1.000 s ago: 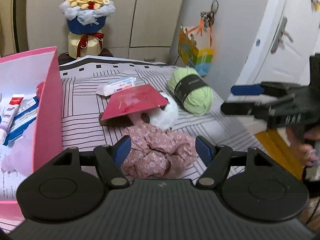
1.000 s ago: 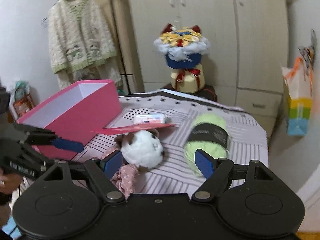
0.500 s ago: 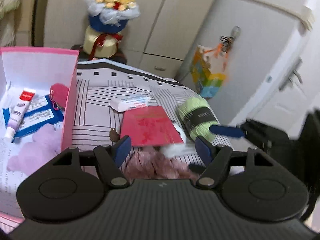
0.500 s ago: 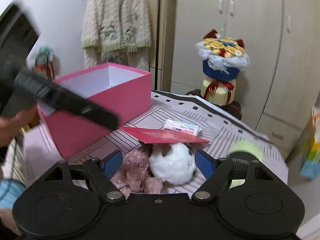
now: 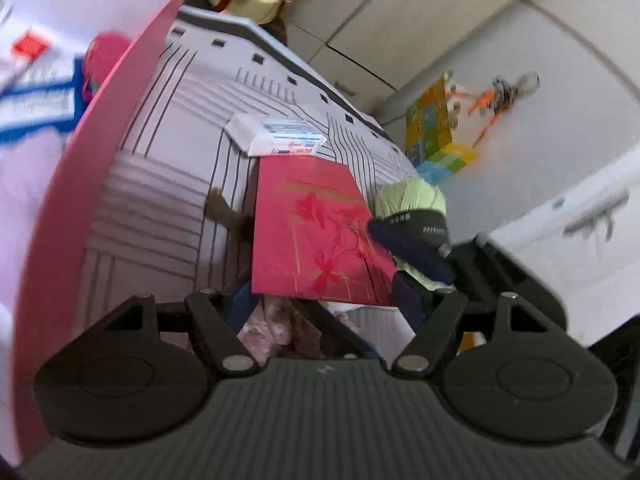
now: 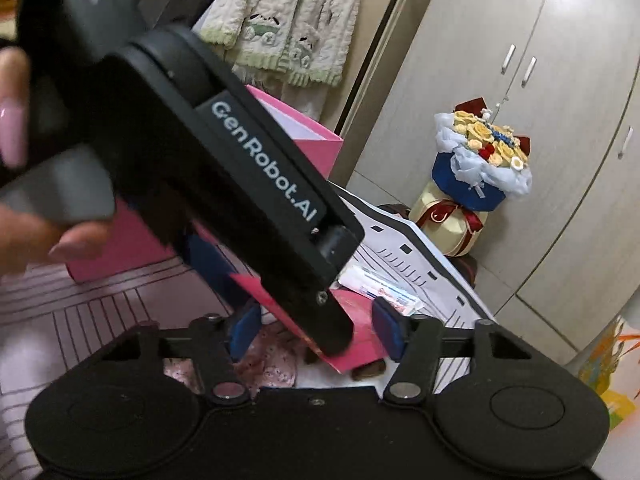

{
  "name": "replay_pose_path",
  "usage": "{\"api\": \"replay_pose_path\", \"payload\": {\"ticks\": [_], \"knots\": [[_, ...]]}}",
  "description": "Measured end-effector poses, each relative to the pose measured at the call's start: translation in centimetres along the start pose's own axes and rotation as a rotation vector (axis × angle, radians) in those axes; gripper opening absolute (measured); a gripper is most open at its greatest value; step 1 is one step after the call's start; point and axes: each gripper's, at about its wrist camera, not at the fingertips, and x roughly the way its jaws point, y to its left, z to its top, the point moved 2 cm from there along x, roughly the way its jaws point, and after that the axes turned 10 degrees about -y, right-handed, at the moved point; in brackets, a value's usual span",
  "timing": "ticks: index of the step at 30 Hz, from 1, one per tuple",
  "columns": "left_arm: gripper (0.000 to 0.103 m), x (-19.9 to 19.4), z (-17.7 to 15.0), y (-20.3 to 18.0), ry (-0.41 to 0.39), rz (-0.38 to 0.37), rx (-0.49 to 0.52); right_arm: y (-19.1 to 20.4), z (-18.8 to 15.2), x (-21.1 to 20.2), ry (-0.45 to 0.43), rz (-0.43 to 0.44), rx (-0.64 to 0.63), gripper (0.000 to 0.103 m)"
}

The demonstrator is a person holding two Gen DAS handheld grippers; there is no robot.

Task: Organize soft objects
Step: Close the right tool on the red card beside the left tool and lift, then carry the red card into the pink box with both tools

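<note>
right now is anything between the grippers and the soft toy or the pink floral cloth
Yes. The red card lies over the white soft toy, hiding nearly all of it, and its near edge overhangs the pink floral cloth. Both the left gripper and right gripper face that card.

Pale wardrobe doors stand behind a striped bedspread.

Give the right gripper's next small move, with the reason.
Probably the right gripper should finish closing on the red card and lift it aside. Its jaws have just been closing with the card's edge between them, and the card covers the plush toy, a soft object to sort.
</note>
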Motion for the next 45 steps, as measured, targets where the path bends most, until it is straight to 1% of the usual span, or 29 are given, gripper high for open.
{"api": "replay_pose_path", "payload": {"ticks": [1,2,3,7,8,10,12,13,16,20,25,34,41,45], "knots": [[0.070,0.0,-0.1,0.1,-0.020,0.004,-0.013,0.0,-0.1,0.0,0.005,-0.003,0.008,0.048],[0.070,-0.1,-0.2,0.2,-0.044,0.018,-0.012,0.0,-0.2,0.0,0.007,-0.015,0.006,0.045],[0.067,-0.2,-0.2,0.3,-0.062,0.025,-0.015,0.2,-0.3,0.0,0.009,-0.026,0.003,0.043],[0.046,-0.1,-0.2,0.7,-0.092,0.021,-0.051,0.4,-0.6,-0.5,0.002,-0.059,0.015,0.037],[0.043,-0.1,-0.3,0.7,-0.108,0.020,-0.052,0.5,-0.7,-0.7,-0.003,-0.067,0.017,0.035],[0.027,-0.3,-0.3,0.6,-0.144,0.036,-0.045,0.6,-0.9,-1.0,-0.012,-0.092,0.020,0.030],[0.019,-0.6,-0.3,0.3,-0.180,0.024,-0.017,0.9,-1.1,-1.4,-0.020,-0.134,0.021,0.024],[0.017,-0.8,-0.3,0.0,-0.188,0.015,0.005,0.9,-1.2,-1.6,-0.025,-0.153,0.031,0.023],[0.016,-1.7,-0.6,-1.3,-0.219,0.005,0.091,1.1,-1.2,-2.5,-0.049,-0.188,0.052,0.020],[0.016,-2.5,-1.0,-2.7,-0.245,0.019,0.169,2.0,-1.1,-3.3,-0.046,-0.231,0.019,0.014],[0.016,-3.8,-1.3,-3.6,-0.231,0.002,0.204,3.0,-0.7,-4.8,-0.050,-0.250,-0.017,0.012],[0.016,-7.0,-3.0,-6.0,-0.233,-0.031,0.282,5.1,0.5,-8.2,-0.074,-0.292,-0.089,0.010],[0.016,-9.9,-4.4,-7.6,-0.245,-0.049,0.342,7.2,1.2,-10.9,-0.082,-0.319,-0.138,0.008],[0.016,-11.5,-4.8,-7.9,-0.251,-0.058,0.357,8.0,1.9,-11.8,-0.091,-0.333,-0.166,0.008]]}}
